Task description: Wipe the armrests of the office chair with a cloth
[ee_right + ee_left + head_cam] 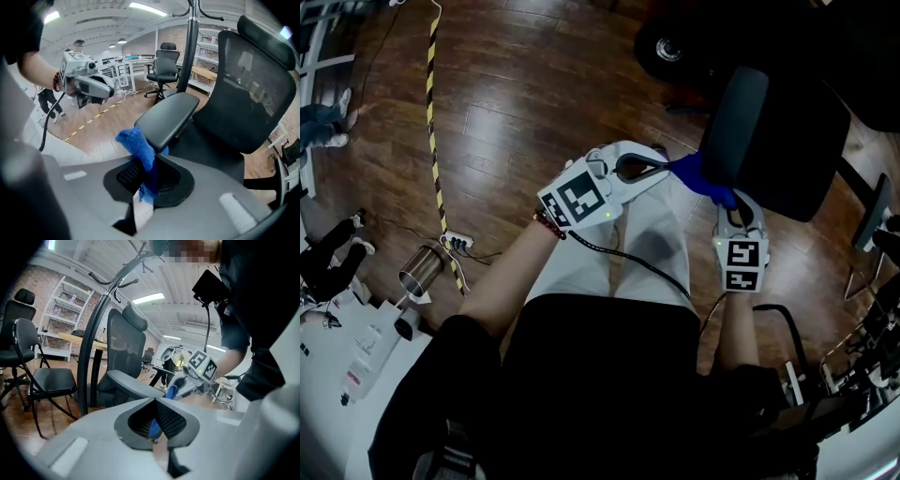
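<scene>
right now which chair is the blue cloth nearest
The near mesh-backed office chair: the blue cloth, clamped in the right gripper, sits right at the end of its armrest. The other office chair stands far back.

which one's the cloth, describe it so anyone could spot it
Start at the black office chair, upper right in the head view, then its padded armrest. At the pad's near end, pinched by the left gripper and right gripper, is the cloth: the only bright blue thing.

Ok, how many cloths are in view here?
1: a blue cloth, clamped in the jaws of both the left gripper and the right gripper, beside the armrest. Others may be hidden.
</scene>
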The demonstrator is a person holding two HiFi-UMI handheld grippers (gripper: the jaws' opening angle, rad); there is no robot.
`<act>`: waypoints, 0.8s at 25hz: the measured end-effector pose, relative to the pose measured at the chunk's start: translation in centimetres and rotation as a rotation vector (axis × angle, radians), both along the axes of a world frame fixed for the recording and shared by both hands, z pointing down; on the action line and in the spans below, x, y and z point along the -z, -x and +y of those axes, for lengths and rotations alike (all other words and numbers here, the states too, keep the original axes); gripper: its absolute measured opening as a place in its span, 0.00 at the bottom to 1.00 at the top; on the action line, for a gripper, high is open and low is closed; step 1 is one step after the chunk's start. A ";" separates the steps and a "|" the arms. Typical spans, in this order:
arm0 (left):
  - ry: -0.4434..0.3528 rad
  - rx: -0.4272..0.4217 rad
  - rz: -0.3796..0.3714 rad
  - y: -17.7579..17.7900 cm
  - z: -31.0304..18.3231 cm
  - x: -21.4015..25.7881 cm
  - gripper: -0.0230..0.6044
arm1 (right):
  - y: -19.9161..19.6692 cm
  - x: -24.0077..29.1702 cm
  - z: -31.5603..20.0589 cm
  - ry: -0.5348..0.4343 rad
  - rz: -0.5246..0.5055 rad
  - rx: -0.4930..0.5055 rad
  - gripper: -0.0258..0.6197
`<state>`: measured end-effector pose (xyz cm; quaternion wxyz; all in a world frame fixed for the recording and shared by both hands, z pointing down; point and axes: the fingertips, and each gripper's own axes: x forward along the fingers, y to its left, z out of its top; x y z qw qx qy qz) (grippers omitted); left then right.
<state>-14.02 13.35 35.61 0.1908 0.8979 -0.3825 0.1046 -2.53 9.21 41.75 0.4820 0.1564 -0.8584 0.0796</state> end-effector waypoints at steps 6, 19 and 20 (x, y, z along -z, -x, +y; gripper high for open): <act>-0.001 0.021 0.017 -0.6 0.6 0.3 0.05 | -1.3 3.0 -3.1 -0.059 -0.104 -0.167 0.10; 0.014 0.178 0.008 0.0 -0.4 0.5 0.05 | 10.4 3.2 -18.4 -0.277 -0.264 0.176 0.10; 0.019 0.182 0.013 -0.2 -0.3 0.4 0.05 | 11.3 3.2 -19.4 -0.276 -0.269 0.204 0.10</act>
